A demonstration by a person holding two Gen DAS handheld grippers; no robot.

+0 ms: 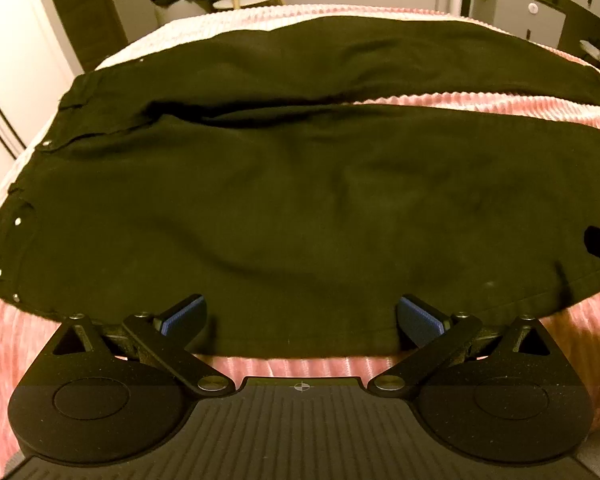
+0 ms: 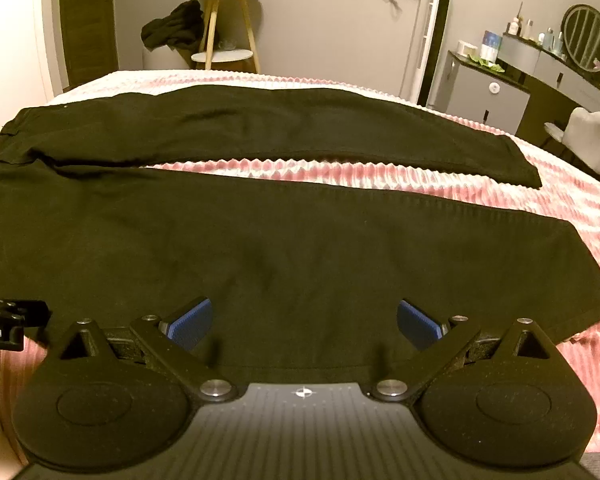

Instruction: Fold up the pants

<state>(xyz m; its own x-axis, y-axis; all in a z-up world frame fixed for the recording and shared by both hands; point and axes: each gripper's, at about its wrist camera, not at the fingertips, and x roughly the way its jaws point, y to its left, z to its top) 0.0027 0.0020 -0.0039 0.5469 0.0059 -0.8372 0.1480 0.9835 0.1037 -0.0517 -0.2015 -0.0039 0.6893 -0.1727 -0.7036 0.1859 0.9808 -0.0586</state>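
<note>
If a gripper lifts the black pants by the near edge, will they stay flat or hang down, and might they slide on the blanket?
The black pants will probably droop: soft wrinkles show limp cloth. The ribbed pink blanket likely resists sliding. The two legs lie apart, so lifting one edge may leave the far leg behind.

Pink ribbed bedspread point(image 2: 480, 184) across the bed. Beyond the far edge, wooden-legged side table point(image 2: 224, 24) with a dark garment point(image 2: 174, 26) heaped beside it. Off right, grey dresser point(image 2: 496, 96) carrying bottles, round mirror point(image 2: 588, 38) above, pale chair point(image 2: 588, 140) just in front.
</note>
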